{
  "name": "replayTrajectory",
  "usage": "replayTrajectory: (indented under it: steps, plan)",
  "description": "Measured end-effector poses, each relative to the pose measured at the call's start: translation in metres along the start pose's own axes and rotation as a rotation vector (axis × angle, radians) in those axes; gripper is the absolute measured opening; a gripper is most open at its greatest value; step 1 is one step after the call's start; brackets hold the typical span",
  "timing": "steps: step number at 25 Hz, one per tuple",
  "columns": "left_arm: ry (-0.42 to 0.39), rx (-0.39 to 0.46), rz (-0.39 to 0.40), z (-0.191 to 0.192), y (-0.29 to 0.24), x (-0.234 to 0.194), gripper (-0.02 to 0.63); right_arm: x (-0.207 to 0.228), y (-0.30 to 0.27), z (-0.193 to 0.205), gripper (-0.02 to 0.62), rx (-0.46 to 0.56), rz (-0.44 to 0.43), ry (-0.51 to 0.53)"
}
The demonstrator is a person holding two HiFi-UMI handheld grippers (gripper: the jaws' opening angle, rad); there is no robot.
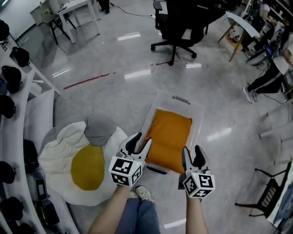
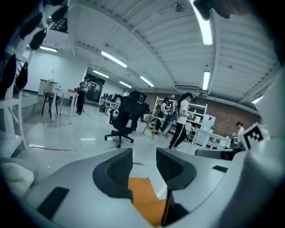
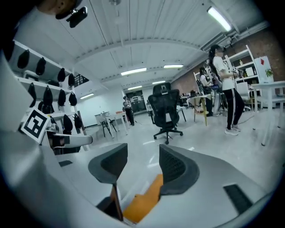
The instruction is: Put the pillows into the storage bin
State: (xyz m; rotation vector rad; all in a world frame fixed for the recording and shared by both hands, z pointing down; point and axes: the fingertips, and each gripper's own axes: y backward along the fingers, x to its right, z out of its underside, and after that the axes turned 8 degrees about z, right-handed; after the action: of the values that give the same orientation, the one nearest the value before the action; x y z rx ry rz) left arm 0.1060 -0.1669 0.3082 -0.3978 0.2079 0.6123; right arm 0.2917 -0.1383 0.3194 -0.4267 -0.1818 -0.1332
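Observation:
An orange pillow (image 1: 170,137) lies flat inside the clear storage bin (image 1: 198,119) on the floor, mid-view from the head camera. Left of the bin a fried-egg-shaped pillow (image 1: 87,169) lies on the floor with a grey pillow (image 1: 100,129) on its upper edge. My left gripper (image 1: 139,141) is held in the air above the bin's near left corner, jaws apart and empty. My right gripper (image 1: 192,153) hovers over the near right corner, also apart and empty. Between each pair of jaws only the orange pillow (image 2: 144,200) (image 3: 144,202) shows far below.
A black office chair (image 1: 176,23) stands beyond the bin. White shelving with black items (image 1: 11,77) runs along the left. Tables (image 1: 80,11) stand at the back left, desks and a seated person's legs (image 1: 263,82) at the right. My own shoe (image 1: 144,194) is below the grippers.

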Motion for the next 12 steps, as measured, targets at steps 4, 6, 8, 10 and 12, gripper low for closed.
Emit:
replayTrajectory:
  steps: [4,6,8,10,12]
  plan:
    - [-0.048,0.121,-0.042,-0.098,0.061,0.023,0.129,-0.054,0.043,-0.092,0.21,0.102,-0.048,0.029]
    - [-0.048,0.175,-0.071,-0.137,0.09,0.03,0.11,-0.077,0.065,-0.131,0.208,0.147,-0.068,0.035]
    - [-0.058,0.216,-0.094,-0.169,0.116,0.036,0.096,-0.097,0.084,-0.162,0.199,0.188,-0.086,0.032]
    - [-0.069,0.246,-0.112,-0.192,0.143,0.043,0.084,-0.116,0.105,-0.185,0.185,0.219,-0.108,0.026]
    - [-0.072,0.277,-0.123,-0.211,0.168,0.05,0.077,-0.133,0.123,-0.2,0.166,0.236,-0.135,0.016]
